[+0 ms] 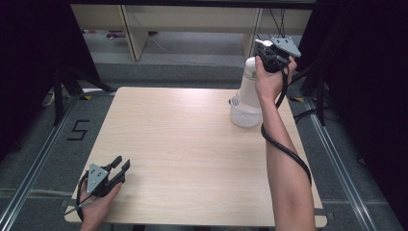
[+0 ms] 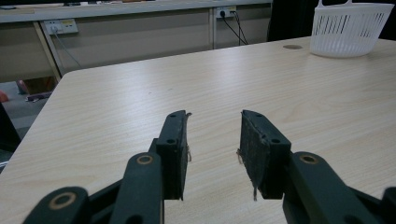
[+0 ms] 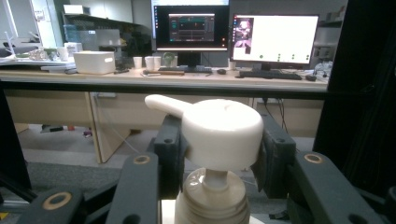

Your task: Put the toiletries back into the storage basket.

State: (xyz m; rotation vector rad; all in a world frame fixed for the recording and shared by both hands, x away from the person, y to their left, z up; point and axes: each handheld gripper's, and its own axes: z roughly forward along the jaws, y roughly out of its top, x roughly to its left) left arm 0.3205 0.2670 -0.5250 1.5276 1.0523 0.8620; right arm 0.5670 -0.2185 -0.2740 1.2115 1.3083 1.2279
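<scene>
A white pump bottle [image 1: 248, 79] hangs over a small white lattice basket [image 1: 244, 114] at the table's far right. My right gripper [image 1: 267, 54] is shut on the bottle's pump head [image 3: 219, 130], its nozzle pointing left in the right gripper view. The bottle's neck [image 3: 212, 198] shows below the jaws. My left gripper [image 1: 121, 165] rests open at the table's near left corner, held by a hand, with nothing between its pads [image 2: 176, 149]. The basket [image 2: 350, 28] stands far right in the left gripper view.
The light wooden table [image 1: 183, 154] has a cable hole [image 2: 292, 46] near the basket. Behind the table stand a desk, monitors [image 3: 236, 35] and a white box [image 3: 95, 61]. Black frame posts flank both sides.
</scene>
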